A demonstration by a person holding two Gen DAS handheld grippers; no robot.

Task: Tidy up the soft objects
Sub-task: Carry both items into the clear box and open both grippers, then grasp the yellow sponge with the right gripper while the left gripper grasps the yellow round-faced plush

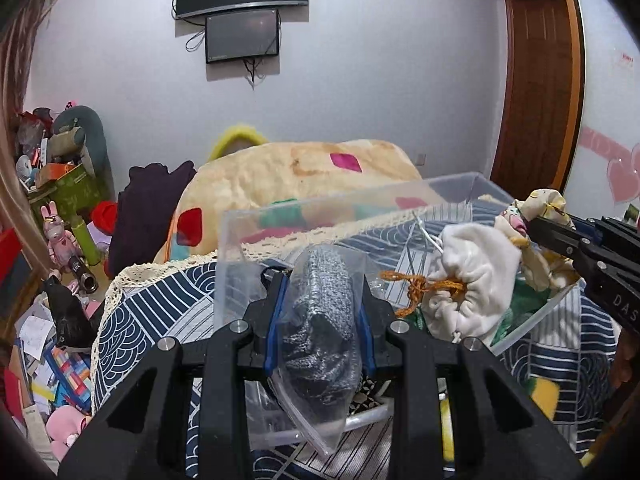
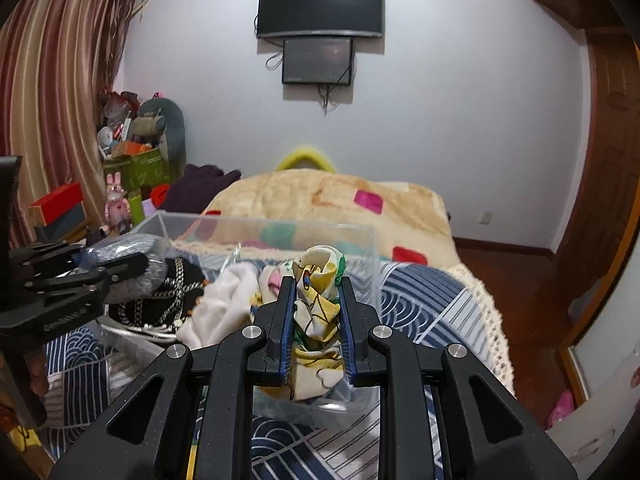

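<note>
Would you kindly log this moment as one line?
left tongs: shut on bagged grey knit | right tongs: shut on printed cloth | both over clear bin

Left tool (image 1: 320, 280) and right tool (image 2: 316, 288), both clamped tight.

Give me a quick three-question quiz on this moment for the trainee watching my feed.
1. True or false: both grippers are holding something.
2. What does the left gripper hold? A) white pouch B) grey knit item in a clear bag C) chain-trimmed black item
3. Fill in: the right gripper holds the patterned cloth above the clear ____.

Key: 1 true; 2 B, the bagged grey knit; 3 bin.
</note>
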